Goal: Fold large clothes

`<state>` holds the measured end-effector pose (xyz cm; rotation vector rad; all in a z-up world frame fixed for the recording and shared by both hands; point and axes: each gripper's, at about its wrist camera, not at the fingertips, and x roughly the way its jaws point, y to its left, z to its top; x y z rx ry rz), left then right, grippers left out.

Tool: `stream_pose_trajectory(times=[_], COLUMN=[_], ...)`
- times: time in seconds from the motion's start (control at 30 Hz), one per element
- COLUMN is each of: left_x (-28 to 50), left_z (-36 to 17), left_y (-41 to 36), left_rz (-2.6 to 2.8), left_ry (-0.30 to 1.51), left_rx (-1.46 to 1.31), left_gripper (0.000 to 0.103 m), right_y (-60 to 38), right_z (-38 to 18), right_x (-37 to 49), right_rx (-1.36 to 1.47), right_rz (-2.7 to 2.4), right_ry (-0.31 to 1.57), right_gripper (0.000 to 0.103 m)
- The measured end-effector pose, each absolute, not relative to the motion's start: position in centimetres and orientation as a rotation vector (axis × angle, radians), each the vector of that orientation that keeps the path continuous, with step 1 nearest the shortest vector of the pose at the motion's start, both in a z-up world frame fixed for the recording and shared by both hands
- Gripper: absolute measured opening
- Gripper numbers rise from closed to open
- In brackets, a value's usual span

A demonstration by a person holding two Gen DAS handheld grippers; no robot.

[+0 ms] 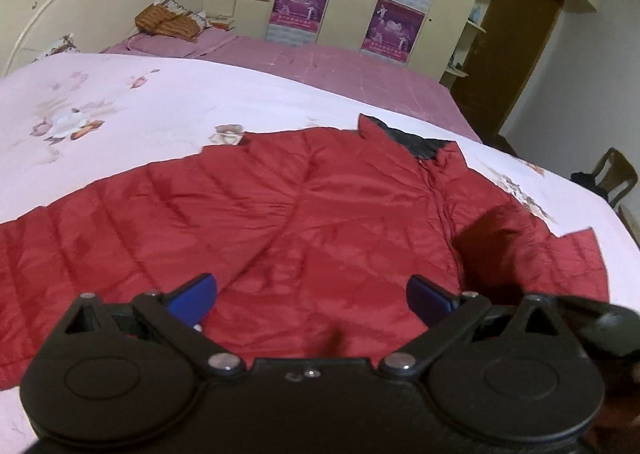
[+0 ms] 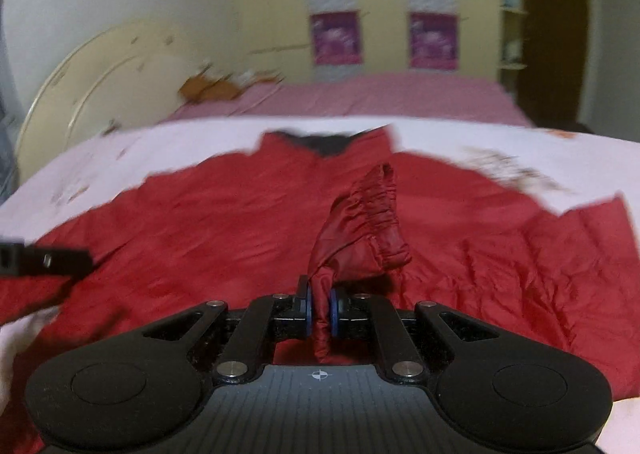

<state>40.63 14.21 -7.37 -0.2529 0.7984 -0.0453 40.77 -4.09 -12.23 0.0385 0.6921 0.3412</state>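
Red quilted jacket [image 1: 304, 206], puffy and shiny with stitched bands, lies spread face up on a pale pink floral quilt [image 1: 120, 102] that covers the bed. Its zip runs up the front to a standing collar with dark lining [image 1: 416, 140], at the far end from both tongs. One sleeve stretches out flat to the left of the left tongs [image 1: 310, 296], which hover just above the lower body of the jacket with their blue pads [image 1: 192, 296] spread wide, holding nothing. To the right of those tongs the cloth is rumpled and shadowed, and a corner of the hem pokes out over the quilt.

The right tongs [image 2: 320, 312] are pinched tight on a fold of the other sleeve, near its gathered elastic cuff [image 2: 376, 214]; the cuff stands up just ahead of the tips, lifted off the jacket body beneath. This view is blurred. A black part of the other tool shows at its left edge.

Beyond the jacket lies a pink sheet [image 1: 320, 62], with a cream headboard [image 1: 80, 2] far left and a wardrobe with purple posters [image 1: 392, 30] behind.
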Motion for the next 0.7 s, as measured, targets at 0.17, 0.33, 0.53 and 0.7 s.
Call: stream_pose_trajectory(times=[0.17, 0.33, 0.53, 0.7], left_x=[39.8, 39.9, 42.4, 44.6], left_z=[-7.5, -7.6, -8.7, -11.4], left_y=[16.1, 16.8, 14.1, 11.8], left_rz=[-0.063, -0.088, -0.193, -0.173], left_ry=[0.796, 0.775, 0.802, 0.895], left_rx=[-0.273, -0.319, -0.362, -0.342], left_gripper=[0.098, 0.103, 0.102, 0.085], right_y=[2.0, 4.8, -0.3, -7.5], right_z=[-14.6, -14.8, -12.6, -11.8], right_x=[42.3, 42.2, 41.4, 41.9], right_rx=[-0.035, -0.112, -0.032, 0.090], right_rz=[0.434, 0.474, 0.392, 0.193], right_ry=[0.737, 0.660, 0.594, 0.607], right_gripper=[0.008, 0.082, 0.058, 0.028])
